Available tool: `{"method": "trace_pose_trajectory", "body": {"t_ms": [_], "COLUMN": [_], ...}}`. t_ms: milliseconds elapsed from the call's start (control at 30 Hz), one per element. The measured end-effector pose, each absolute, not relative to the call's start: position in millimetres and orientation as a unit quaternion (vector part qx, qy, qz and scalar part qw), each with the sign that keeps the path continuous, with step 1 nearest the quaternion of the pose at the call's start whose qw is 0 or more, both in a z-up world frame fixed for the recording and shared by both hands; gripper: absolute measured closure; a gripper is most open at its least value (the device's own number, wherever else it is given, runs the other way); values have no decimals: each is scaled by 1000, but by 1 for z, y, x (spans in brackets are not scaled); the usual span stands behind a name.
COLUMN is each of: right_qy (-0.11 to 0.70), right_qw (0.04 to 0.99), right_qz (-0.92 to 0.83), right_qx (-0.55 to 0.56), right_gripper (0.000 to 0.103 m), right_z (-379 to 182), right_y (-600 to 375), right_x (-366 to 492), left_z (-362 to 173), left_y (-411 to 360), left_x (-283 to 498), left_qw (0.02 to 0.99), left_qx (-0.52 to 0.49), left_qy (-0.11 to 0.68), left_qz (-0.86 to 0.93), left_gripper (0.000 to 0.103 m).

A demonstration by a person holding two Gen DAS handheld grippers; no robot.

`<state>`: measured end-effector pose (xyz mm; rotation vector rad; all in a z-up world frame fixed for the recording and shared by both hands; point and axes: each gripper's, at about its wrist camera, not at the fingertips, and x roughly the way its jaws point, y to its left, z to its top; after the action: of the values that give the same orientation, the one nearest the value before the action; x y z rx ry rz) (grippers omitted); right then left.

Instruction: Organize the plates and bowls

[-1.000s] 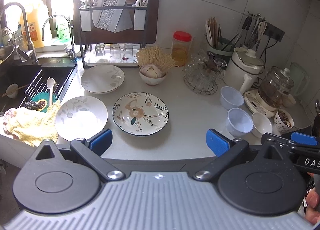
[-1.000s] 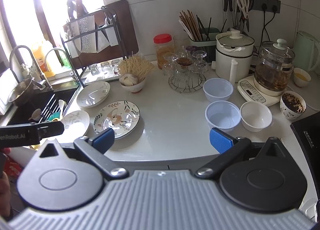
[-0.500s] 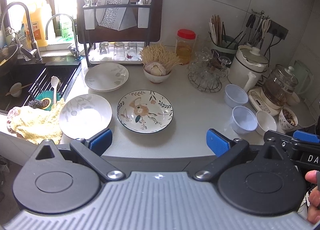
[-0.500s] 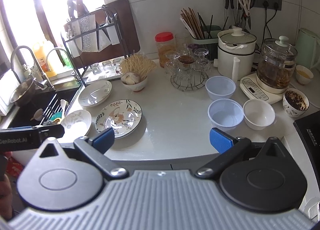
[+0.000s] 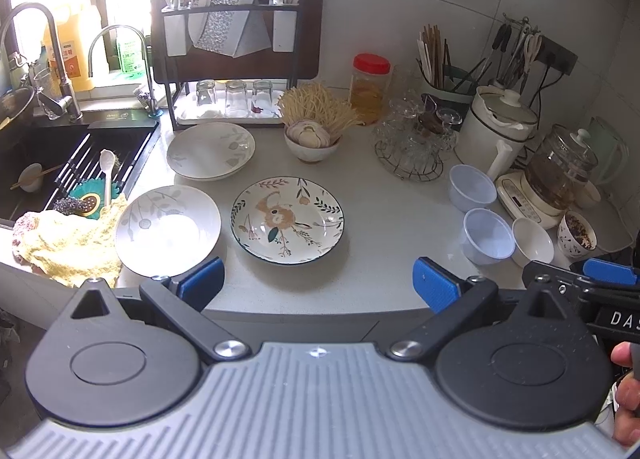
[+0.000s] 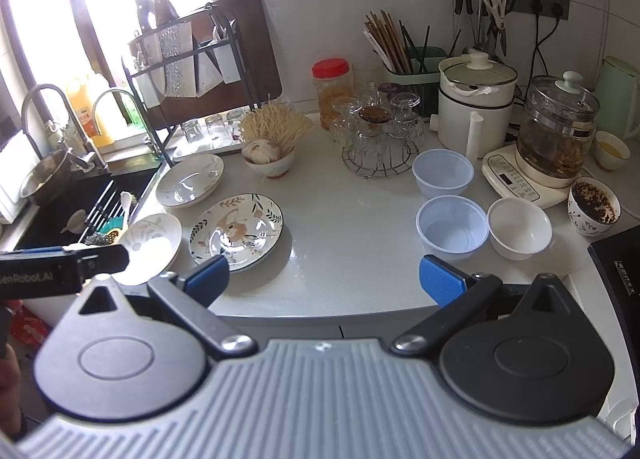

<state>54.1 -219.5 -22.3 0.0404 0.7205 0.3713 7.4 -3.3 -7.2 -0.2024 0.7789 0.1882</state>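
Observation:
A floral plate point(image 5: 287, 219) point(image 6: 236, 231) lies mid-counter. Left of it sits a white leaf-print plate point(image 5: 168, 229) point(image 6: 150, 247), and behind that a second white plate point(image 5: 211, 150) point(image 6: 190, 180). On the right stand two translucent plastic bowls point(image 5: 489, 236) point(image 5: 471, 187) point(image 6: 452, 227) point(image 6: 442, 178) and a white bowl point(image 5: 532, 236) point(image 6: 519, 228). My left gripper point(image 5: 318, 285) hovers open before the counter's front edge, nothing between its blue pads. My right gripper point(image 6: 324, 277) is likewise open and empty, held back from the edge.
A black sink point(image 5: 52, 163) with a yellow cloth point(image 5: 68, 243) lies left. A dish rack with glasses point(image 5: 234, 59), a bowl of garlic and noodles point(image 5: 312, 139), a glass stand point(image 5: 414, 147), a cooker point(image 5: 496, 127), a glass kettle point(image 5: 560, 171) and a cup of grains point(image 5: 578, 229) line the back and right.
Both grippers have drawn back and up a little from the counter, so the dishes look smaller and farther. Nothing on the counter has moved.

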Motion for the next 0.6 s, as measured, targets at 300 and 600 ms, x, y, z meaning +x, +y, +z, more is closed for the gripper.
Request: {"method": "trace_pose_trajectory", "body": {"t_ms": [300, 600], "right_qy": [356, 356], "right_qw": [918, 916], "right_qz": [174, 184], "right_qx": [23, 21], "right_gripper": [0, 0], "right_z": [-26, -29], "right_y": [-222, -228], "right_x": [61, 67], "left_z": [-11, -12], "left_y": [-7, -12], "left_x": [12, 14], "left_qw": [911, 909], "left_qx": [-105, -121], "left_qy": [385, 383], "left_qz": [101, 111], "left_gripper": [1, 1]}}
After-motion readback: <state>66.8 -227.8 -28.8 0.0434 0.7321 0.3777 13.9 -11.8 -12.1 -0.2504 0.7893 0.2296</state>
